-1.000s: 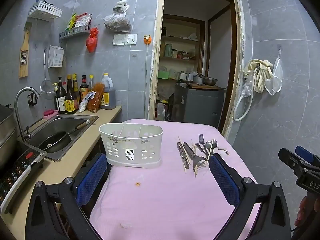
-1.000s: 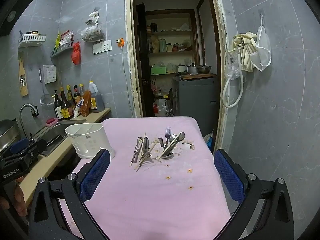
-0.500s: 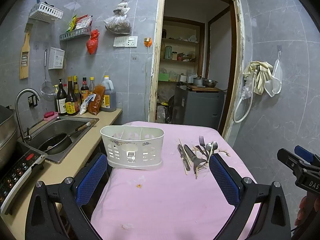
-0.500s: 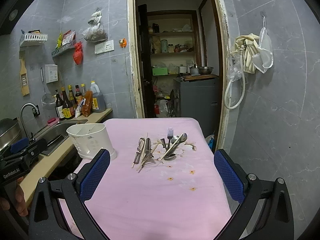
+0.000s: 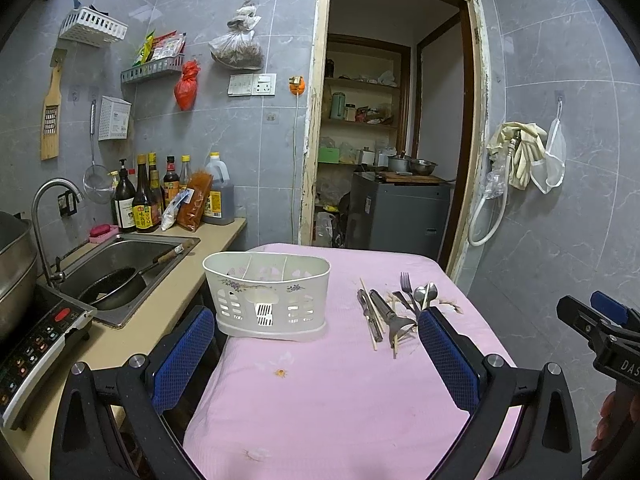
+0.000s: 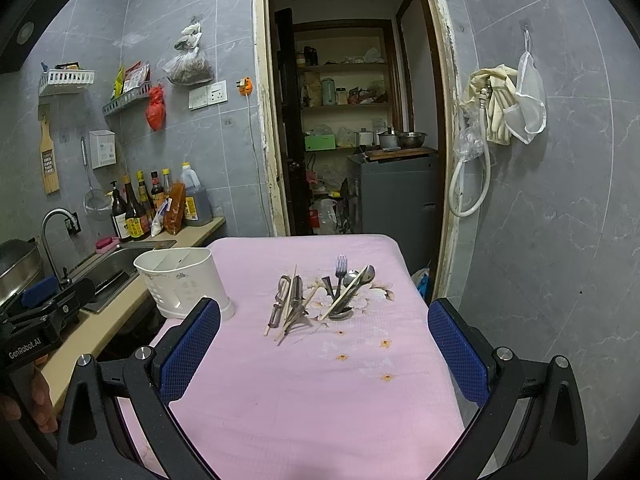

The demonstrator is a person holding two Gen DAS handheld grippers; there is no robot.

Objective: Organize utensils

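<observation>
Both cameras now sit a little higher and further back than one second ago, so the pink surface (image 5: 320, 400) shows more of its near part, while the things on it keep their places. The left tongs (image 5: 316, 352) hang above the near edge of the surface with the jaws spread wide and nothing between them. The right tongs (image 6: 324, 344) are also wide open and empty, facing the utensils (image 6: 320, 298). The utensils lie in a loose pile on the right half of the surface: a fork (image 6: 341, 268), spoons (image 6: 360, 278), chopsticks (image 6: 286, 312) and a peeler (image 6: 276, 306), some crossing one another. The white utensil holder (image 5: 268, 296) stands upright on the left part of the surface, well apart from the pile, near the sink (image 5: 120, 256).
</observation>
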